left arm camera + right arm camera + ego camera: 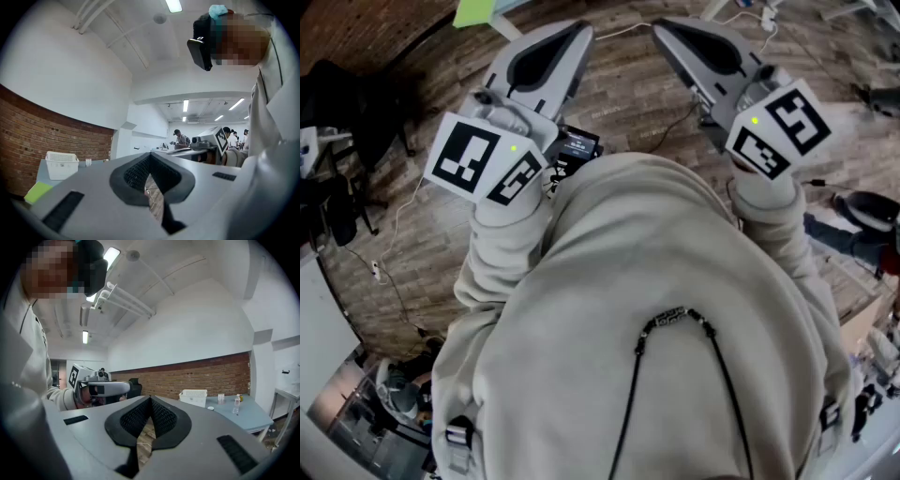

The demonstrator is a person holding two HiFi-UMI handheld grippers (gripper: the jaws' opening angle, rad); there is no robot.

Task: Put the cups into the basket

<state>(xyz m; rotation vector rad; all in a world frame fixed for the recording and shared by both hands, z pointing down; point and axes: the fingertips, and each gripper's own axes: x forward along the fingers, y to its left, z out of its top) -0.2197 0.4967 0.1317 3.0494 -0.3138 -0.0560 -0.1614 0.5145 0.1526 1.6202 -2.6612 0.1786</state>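
Note:
Both grippers are held up in front of a person's chest, above the wood floor. My left gripper [579,34] is shut, its tips meeting with nothing between them [151,154]. My right gripper [662,28] is also shut and empty [151,398]. A white slotted basket [193,397] stands far off on a pale blue table [246,417], with small clear cups [221,398] just right of it. The left gripper view shows the same basket [61,165] at the left. Neither gripper is near the basket or the cups.
A small bottle [236,405] stands on the table right of the cups. A green sheet [37,191] lies at the table's near corner. A brick wall [187,376] runs behind. Cables [394,281] cross the floor. A dark chair [337,103] stands at the left, and people [180,138] stand far off.

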